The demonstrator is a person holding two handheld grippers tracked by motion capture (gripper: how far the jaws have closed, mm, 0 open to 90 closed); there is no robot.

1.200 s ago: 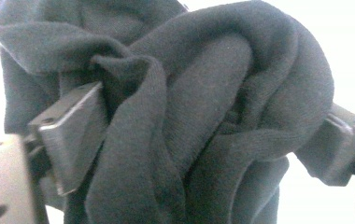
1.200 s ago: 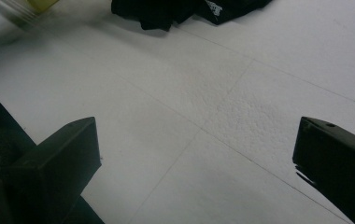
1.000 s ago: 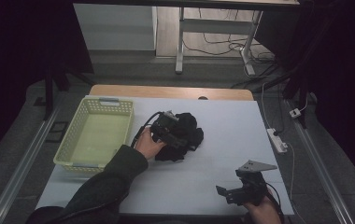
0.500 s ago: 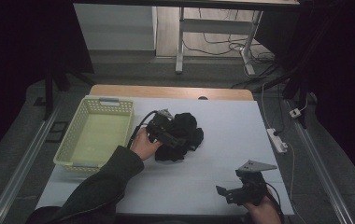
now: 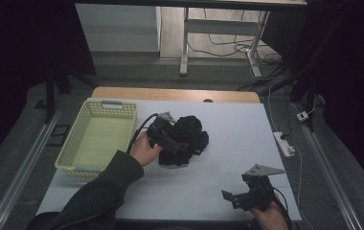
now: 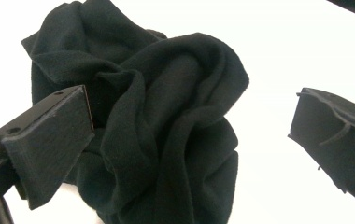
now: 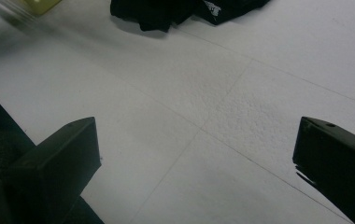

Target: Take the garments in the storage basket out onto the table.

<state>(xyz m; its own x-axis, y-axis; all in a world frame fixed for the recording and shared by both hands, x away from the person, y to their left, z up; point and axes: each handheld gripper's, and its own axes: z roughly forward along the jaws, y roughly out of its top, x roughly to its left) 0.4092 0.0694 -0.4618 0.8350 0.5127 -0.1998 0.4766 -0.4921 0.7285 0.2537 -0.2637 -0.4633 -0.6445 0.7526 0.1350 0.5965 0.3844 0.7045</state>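
From the high view, the left gripper (image 5: 170, 140) hangs at the near-left edge of a crumpled black fleece cloth (image 5: 189, 136) on the table (image 5: 247, 129), beside a yellow basket (image 5: 85, 158). The right gripper (image 5: 242, 196) sits well apart, fingers spread on nothing.

In the left gripper view, the fingers (image 6: 49, 140) have just been opening and stand wide; the cloth (image 6: 166, 121) bulges between them, unpinched. It looks soft, light and floppy; a raised fold should pinch easily.

In the right gripper view, a white mark on the cloth (image 7: 211, 7) is too blurred to read.
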